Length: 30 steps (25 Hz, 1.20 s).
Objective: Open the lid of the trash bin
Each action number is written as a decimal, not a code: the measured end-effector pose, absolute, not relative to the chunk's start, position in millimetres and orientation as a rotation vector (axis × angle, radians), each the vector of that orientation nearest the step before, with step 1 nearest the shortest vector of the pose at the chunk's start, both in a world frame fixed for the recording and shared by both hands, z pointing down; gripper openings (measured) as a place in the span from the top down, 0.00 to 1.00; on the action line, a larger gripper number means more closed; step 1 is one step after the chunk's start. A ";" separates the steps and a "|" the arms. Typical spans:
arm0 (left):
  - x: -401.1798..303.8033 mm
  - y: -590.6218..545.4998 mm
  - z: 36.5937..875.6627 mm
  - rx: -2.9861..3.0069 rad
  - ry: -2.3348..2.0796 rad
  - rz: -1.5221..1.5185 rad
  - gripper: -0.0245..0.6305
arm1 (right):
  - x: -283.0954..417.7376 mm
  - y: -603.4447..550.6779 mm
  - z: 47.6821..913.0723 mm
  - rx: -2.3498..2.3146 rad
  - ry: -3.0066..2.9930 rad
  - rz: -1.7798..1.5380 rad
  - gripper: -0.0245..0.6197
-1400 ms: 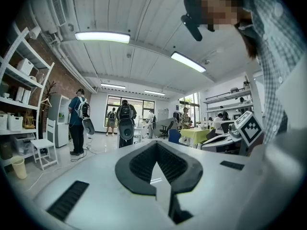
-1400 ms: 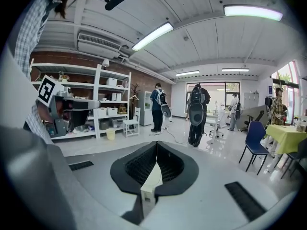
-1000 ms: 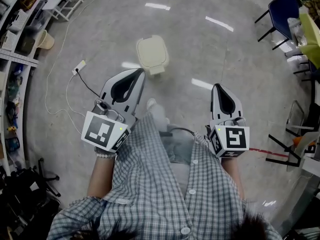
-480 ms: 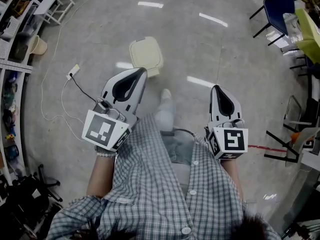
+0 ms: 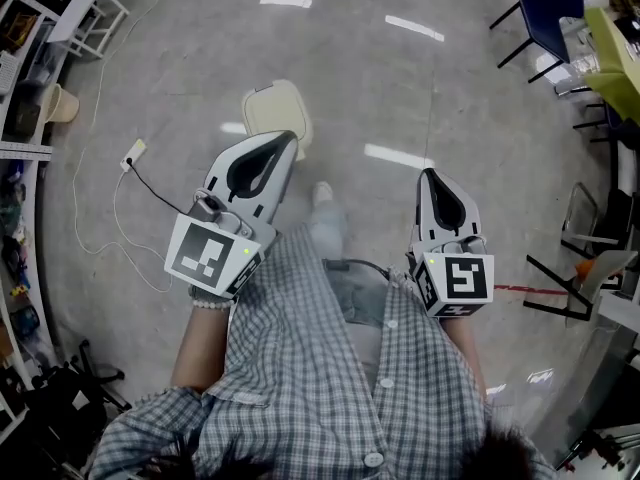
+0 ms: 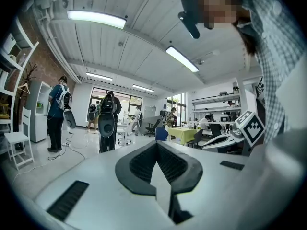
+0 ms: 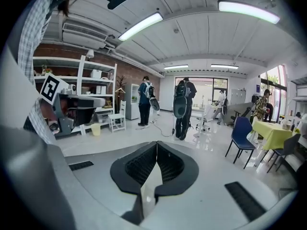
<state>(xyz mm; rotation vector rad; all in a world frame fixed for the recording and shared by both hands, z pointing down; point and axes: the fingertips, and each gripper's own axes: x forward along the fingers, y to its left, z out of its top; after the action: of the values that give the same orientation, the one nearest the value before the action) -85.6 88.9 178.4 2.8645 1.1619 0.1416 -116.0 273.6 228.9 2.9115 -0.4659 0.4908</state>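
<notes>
A small cream trash bin [image 5: 273, 111] with its lid down stands on the grey floor ahead of me in the head view. My left gripper [image 5: 283, 138] is held at waist height, its shut tip overlapping the bin's near edge in the picture. My right gripper [image 5: 430, 175] is level beside it, shut, over bare floor. Both gripper views point out across the room, jaws [image 6: 157, 145] [image 7: 156, 144] closed on nothing, and the bin is absent from them.
A white power strip and cable [image 5: 131, 155] lie on the floor to the left. Shelving [image 5: 25, 98] lines the left wall. A blue chair [image 5: 540, 18] and black chair frames [image 5: 590, 238] stand at the right. Several people [image 7: 182, 107] stand far across the room.
The bin has slid left and nearer to my left gripper's tip in the head view as I walk forward. My foot has stepped ahead. Both grippers stay shut.
</notes>
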 end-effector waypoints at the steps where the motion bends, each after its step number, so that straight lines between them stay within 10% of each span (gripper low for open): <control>1: -79.1 91.9 178.3 2.860 1.167 0.145 0.96 | -111.1 276.8 229.3 2.919 -0.460 0.501 0.93; 30: 73.2 89.5 184.2 2.930 0.972 0.217 0.96 | 58.1 294.0 234.9 2.883 -0.590 0.551 0.93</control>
<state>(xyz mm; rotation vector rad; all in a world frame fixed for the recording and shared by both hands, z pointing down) 73.2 89.5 184.2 2.9297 0.9716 0.2173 58.1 294.0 234.9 2.8832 -0.5902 0.5509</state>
